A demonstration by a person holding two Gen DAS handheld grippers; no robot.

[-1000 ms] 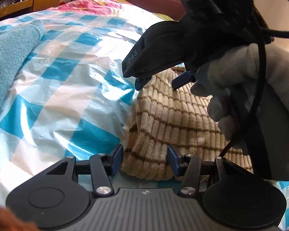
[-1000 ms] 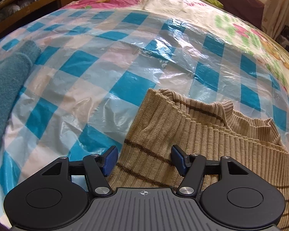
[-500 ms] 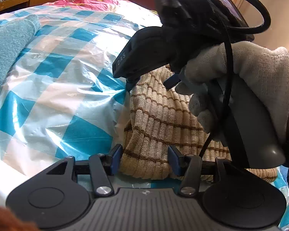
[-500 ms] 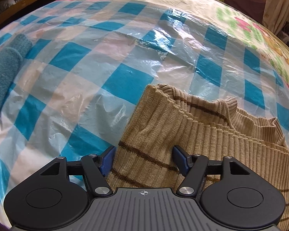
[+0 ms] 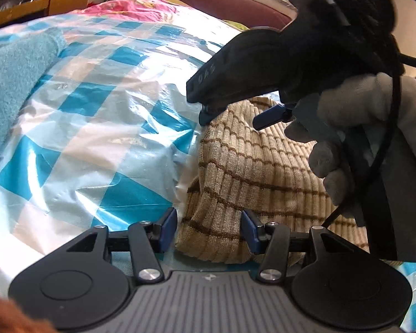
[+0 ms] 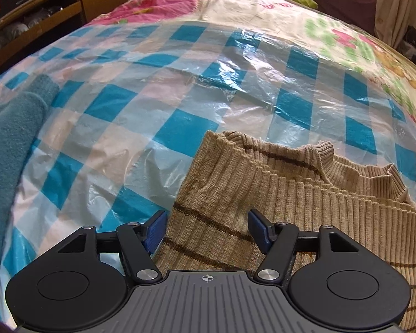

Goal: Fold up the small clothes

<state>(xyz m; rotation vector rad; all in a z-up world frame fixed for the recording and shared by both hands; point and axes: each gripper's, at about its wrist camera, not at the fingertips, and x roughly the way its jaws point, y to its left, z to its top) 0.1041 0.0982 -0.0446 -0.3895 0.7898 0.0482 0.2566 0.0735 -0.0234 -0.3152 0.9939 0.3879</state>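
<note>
Nearest the left wrist camera, the left gripper (image 5: 209, 229) straddles the near folded edge of the tan ribbed sweater (image 5: 252, 172) with thin brown stripes; its blue pads stand apart on either side of the knit with a sliver of gap showing, so it reads as spread, not pinching. Just beyond that edge the sweater lies bunched on the blue-and-white checked plastic sheet (image 6: 185, 127) that covers the bed. At the sweater's far end, the right gripper (image 5: 230, 115), carried by a hand in a grey glove (image 5: 355, 127), hovers over the fabric; its jaws have just been closing a little, yet they are spread with knit between them and not pressing. From its own camera the same right gripper (image 6: 206, 230) spans the left edge of the sweater, with the ribbed collar (image 6: 321, 152) farther on. Left of the sweater lies a teal towel (image 6: 5, 152), well apart.

To fold well, I judge each gripper should close on a single corner layer, lift only slightly, and carry both ends evenly so the stripes stay aligned; the slick plastic may slide.

On the right gripper's black housing, raised letters read "DAS" (image 5: 206, 73).
</note>
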